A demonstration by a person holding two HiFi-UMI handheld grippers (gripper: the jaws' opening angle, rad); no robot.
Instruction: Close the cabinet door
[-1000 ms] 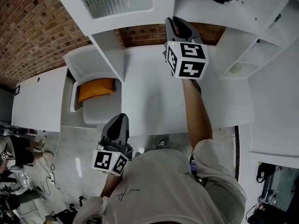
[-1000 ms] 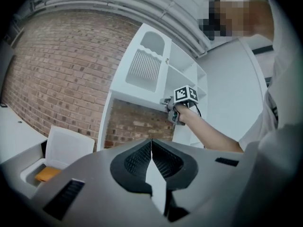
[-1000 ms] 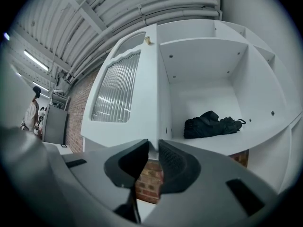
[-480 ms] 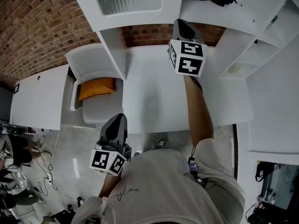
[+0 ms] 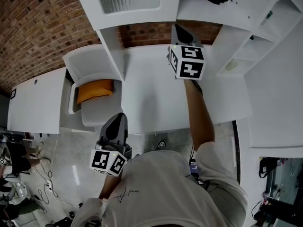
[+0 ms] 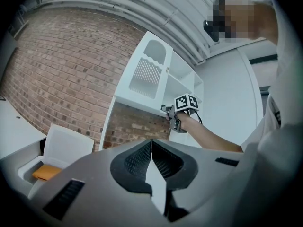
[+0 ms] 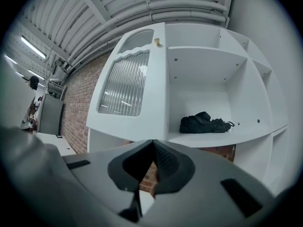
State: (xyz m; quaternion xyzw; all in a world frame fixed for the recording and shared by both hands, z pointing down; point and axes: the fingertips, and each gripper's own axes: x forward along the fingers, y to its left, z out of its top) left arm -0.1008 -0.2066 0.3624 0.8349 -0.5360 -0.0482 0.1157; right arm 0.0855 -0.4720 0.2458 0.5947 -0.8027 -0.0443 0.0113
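White framed door (image 7: 135,86) with ribbed glass, upper left of right gripper view, stands open. It looks light and stiff; push the frame, not the glass. Right gripper (image 7: 153,148) and left gripper (image 6: 151,145) are both pressed together, empty.

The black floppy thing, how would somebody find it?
Find the big white wall cabinet against the brick wall. Beside its door with the ribbed glass pane is an open shelf; the crumpled black fabric bundle lies there, the only dark thing among white shelves.
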